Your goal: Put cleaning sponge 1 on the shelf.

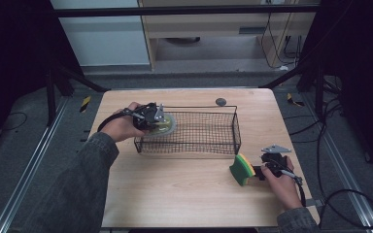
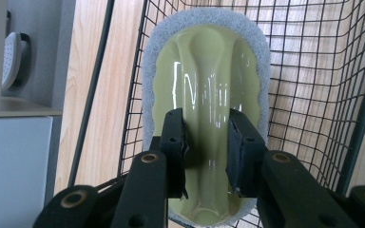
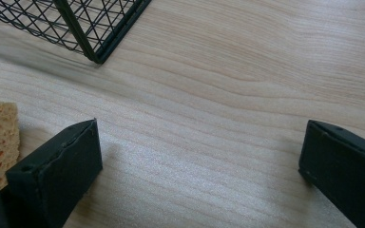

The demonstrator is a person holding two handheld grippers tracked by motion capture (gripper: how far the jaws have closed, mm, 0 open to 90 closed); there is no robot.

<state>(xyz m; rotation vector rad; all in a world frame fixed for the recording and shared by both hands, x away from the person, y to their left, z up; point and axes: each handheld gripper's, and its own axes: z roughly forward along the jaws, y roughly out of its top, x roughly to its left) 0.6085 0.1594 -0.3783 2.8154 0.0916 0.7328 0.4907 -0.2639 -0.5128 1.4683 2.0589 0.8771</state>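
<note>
So the left gripper (image 2: 204, 142) had its jaws pinched on the raised centre ridge of a pale green glossy plastic scrubber with a grey-white pad rim (image 2: 206, 85), and held it just over the left end of the black wire mesh basket (image 1: 209, 131), partly above the rim there. My guess is that thing is light, with a stiff plastic back that's pretty slick, and a soft pad underneath, so the ridge is really the only sensible place to grab.

The right gripper (image 3: 199, 161) sat near the basket's front right corner with its jaws spread wide over bare wooden table (image 3: 228, 71), gripping nothing. A yellow-and-green sponge (image 1: 242, 169) lay just beside it. Looks squishy and light, probably best squeezed across its flat faces.
</note>
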